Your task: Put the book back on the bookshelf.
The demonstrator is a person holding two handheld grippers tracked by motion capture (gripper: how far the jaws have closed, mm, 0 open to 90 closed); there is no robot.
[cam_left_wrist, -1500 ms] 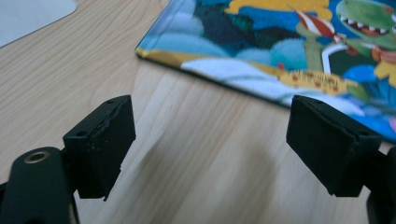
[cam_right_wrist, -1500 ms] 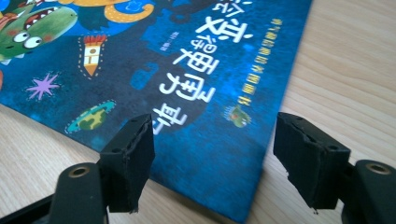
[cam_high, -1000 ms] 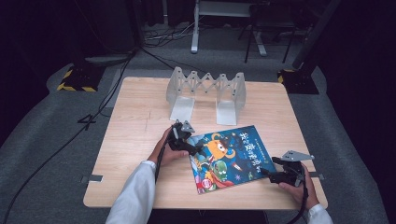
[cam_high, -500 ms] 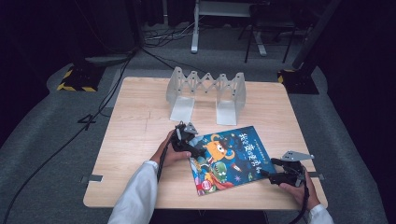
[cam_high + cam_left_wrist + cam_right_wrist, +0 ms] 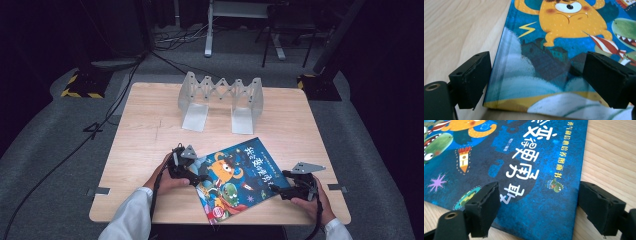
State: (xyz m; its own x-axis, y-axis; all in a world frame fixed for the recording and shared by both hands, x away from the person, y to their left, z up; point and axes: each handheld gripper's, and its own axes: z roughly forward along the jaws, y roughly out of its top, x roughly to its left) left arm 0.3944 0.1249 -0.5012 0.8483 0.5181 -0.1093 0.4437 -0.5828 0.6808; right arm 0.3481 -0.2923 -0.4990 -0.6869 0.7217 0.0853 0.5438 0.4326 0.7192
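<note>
A person is sitting at the near edge of a light wooden table [image 5: 145, 130], working a hand-held gripper in each hand. At the left, the left hand-held gripper [image 5: 192, 175] is resting at the left edge of a children's picture book [image 5: 240, 177], with the person's left hand [image 5: 167, 180] wrapped around its body and a white sleeve [image 5: 127, 220] trailing to the bottom of the high view. In the left gripper view this hand-held gripper [image 5: 536, 80] is standing with its jaws spread wide: one black jaw is sitting on the bare table just beside the book's spine edge, the other is lying over the cover, and the corner of the book [image 5: 554, 50] is lying between them, not clamped. The book is lying flat and closed on the near middle of the table, turned at an angle, its blue cover showing an orange one-eyed monster and a green toothed creature. Beyond it, toward the far side of the table, a pale grey folding rack [image 5: 220, 100] is standing well apart from the book. At the right, the right hand-held gripper [image 5: 280, 190] is meeting the book's right corner, held by the right hand [image 5: 312, 200]. In the right gripper view its jaws [image 5: 539, 205] are likewise gaping, one over the cover [image 5: 524, 157] near the printed title, the other on the wood just off the book's edge.
</note>
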